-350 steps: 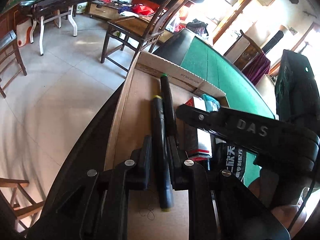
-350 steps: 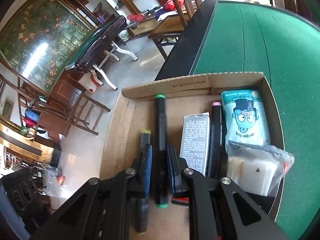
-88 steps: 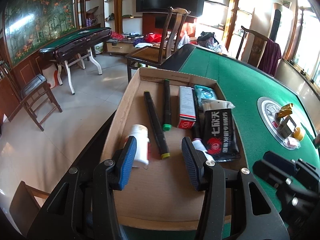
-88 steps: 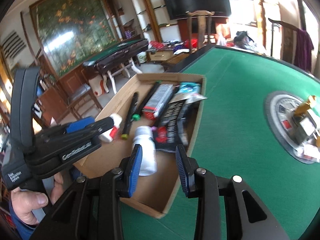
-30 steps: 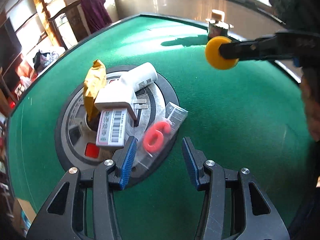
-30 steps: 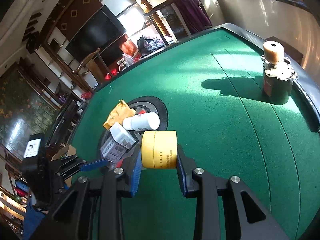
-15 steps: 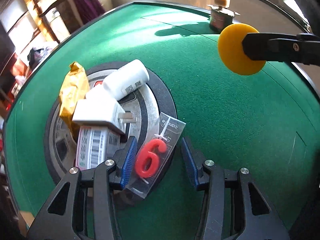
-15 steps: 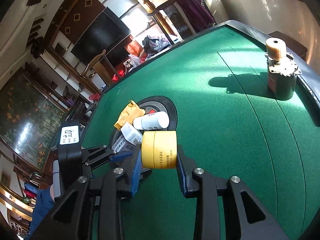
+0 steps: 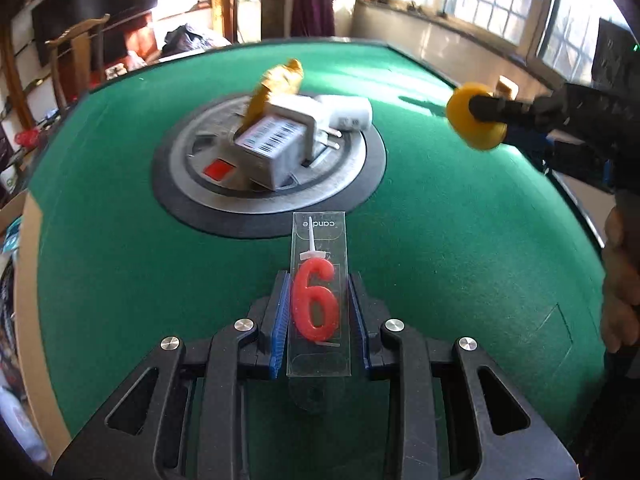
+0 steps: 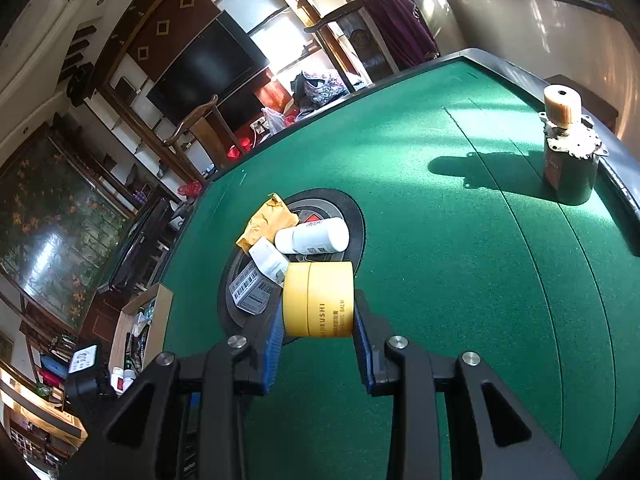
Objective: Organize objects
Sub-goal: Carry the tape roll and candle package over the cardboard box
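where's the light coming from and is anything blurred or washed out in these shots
Left wrist view: windows behind blow out white, the yellow jar in the right gripper is motion-smeared, and the candle pack in the left gripper is sharp. Right wrist view: hard sun from the right throws the dark canister's long shadow leftward over the green felt; fisheye bends the table edge.

The yellow jar (image 10: 319, 300) hides part of the barcode box (image 10: 252, 292); the cardboard box (image 9: 24, 280) is cut off.
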A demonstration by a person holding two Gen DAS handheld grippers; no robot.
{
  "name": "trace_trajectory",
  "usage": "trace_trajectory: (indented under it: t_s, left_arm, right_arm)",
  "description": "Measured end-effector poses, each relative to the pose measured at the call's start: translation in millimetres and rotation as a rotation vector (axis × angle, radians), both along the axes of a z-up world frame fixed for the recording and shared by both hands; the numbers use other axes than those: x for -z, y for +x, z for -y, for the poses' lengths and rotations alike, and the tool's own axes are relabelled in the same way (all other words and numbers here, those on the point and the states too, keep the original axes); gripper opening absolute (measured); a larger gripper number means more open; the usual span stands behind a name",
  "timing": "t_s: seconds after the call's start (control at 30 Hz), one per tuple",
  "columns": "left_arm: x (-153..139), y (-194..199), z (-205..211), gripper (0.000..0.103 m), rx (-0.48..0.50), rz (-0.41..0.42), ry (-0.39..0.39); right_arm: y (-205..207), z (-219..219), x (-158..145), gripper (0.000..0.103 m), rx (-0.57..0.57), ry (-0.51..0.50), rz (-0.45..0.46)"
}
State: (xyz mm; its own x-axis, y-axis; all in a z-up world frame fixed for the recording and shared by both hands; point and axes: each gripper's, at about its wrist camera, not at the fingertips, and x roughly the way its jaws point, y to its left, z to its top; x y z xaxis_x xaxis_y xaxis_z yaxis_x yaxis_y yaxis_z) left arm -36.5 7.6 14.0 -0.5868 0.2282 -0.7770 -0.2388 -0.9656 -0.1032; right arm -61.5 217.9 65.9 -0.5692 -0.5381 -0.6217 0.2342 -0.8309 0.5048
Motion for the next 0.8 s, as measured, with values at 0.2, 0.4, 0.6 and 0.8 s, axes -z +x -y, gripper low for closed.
trace_trajectory:
  t_s: [0.2, 0.4, 0.6, 0.8]
  left_arm:
    - [-20.5, 28.6, 22.4, 0.027, -0.066, -0.108, -0.008]
    - [-33.7, 47.2, 47.3, 0.027, -0.112, -0.17, 0.004]
    - [-44.1, 62.5, 77.5, 0.027, -0.169, -0.212, -0.004]
    - [-55.4, 83.2, 110.6, 0.027, -0.233, -0.249, 0.009]
  right_arm:
    - [11.3, 40.6, 9.9, 0.032, -0.073, 0.065, -0.018]
    - [31.6, 83.1, 17.1, 0.032, -0.135, 0.105, -0.028]
    - [52.8, 119.0, 13.3, 0.031, -0.198, 0.085, -0.037]
    - [67.2, 152.4, 12.7, 0.031, -0.253, 0.076, -0.038]
